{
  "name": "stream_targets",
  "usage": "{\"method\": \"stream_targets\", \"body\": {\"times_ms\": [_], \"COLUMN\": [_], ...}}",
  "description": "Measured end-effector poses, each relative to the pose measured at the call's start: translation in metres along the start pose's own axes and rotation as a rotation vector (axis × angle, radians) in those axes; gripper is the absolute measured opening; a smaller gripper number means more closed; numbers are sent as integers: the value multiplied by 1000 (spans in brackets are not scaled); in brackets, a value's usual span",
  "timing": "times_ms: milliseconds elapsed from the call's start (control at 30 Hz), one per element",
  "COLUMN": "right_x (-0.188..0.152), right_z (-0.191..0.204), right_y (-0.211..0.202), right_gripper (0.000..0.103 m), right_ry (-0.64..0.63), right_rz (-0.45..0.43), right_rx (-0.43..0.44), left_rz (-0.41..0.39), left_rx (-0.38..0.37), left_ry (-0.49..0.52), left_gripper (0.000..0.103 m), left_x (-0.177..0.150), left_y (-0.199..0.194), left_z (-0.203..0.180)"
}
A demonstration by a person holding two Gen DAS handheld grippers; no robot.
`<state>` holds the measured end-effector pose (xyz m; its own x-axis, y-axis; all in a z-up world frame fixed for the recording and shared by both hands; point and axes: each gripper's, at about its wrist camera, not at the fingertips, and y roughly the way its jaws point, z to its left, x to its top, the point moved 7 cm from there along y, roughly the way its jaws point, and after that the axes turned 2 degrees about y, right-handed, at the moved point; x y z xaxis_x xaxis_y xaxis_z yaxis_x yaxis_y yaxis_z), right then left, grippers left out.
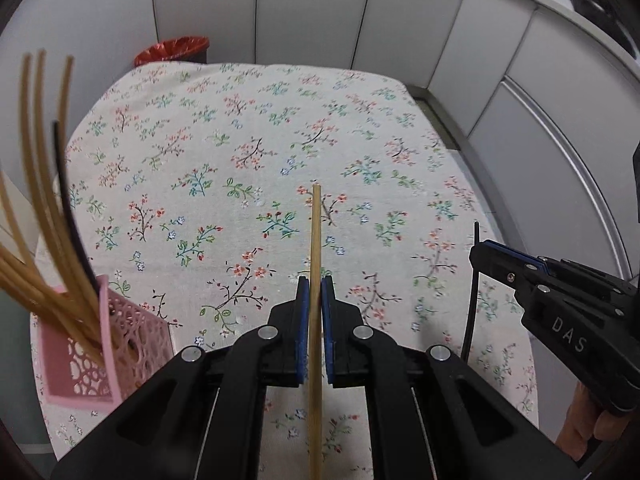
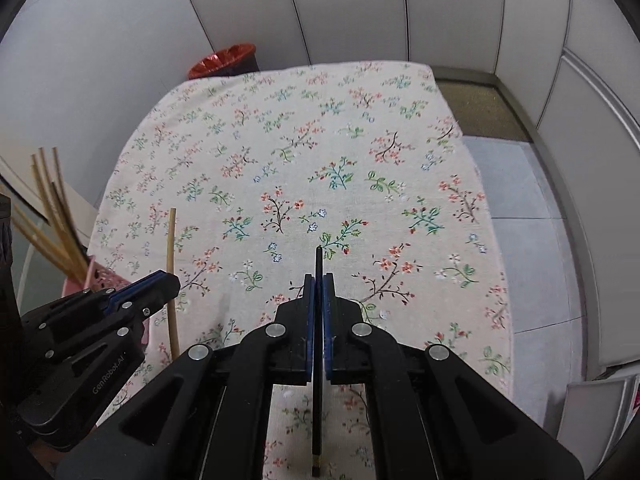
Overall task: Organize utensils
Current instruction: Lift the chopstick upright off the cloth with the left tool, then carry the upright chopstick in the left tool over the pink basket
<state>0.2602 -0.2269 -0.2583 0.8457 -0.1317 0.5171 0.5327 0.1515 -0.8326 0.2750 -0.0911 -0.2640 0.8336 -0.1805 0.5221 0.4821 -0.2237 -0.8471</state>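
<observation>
Partly cropped, wooden chopstick (image 1: 315, 280), black chopstick (image 2: 318, 344)

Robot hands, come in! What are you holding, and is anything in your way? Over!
Left gripper shut on wooden chopstick. Right gripper shut on black chopstick. Pink holder, already holding chopsticks, sits left. Floral tablecloth ahead, nothing blocking.

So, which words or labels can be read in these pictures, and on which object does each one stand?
"DAS": white letters on the body of the right gripper, seen from the left wrist; any further letters are hidden.
"GenRobot.AI": small grey letters on the body of the left gripper, seen from the right wrist.
No other text is readable.
</observation>
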Motion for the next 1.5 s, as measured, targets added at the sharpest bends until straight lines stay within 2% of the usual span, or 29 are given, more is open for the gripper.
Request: {"method": "stream_targets", "body": {"times_ms": [433,567,733,1133,1300,1500], "right_x": [-22,-22,-22,-17,-17,-19], "right_z": [4,14,28,71,89,106], "right_y": [-85,-102,-123,-166,-177,-176], "right_gripper": [2,2,2,2,2,2], "right_ry": [-15,-63,-137,-191,-203,-223], "right_rz": [-183,-247,-317,-401,-413,-397], "right_rx": [-10,-38,-60,53,107,140], "left_rz": [-179,-246,-324,-505,-598,-616], "left_rx": [-13,-29,-10,-7,36,87], "left_ry": [51,59,101,99,65,4], "left_gripper": [6,6,6,6,6,6], "left_x": [-18,-21,-23,-14,-8,-2], "left_y": [-90,-118,-148,-218,-248,-249], "left_z": [-14,-10,-5,15,38,67]}}
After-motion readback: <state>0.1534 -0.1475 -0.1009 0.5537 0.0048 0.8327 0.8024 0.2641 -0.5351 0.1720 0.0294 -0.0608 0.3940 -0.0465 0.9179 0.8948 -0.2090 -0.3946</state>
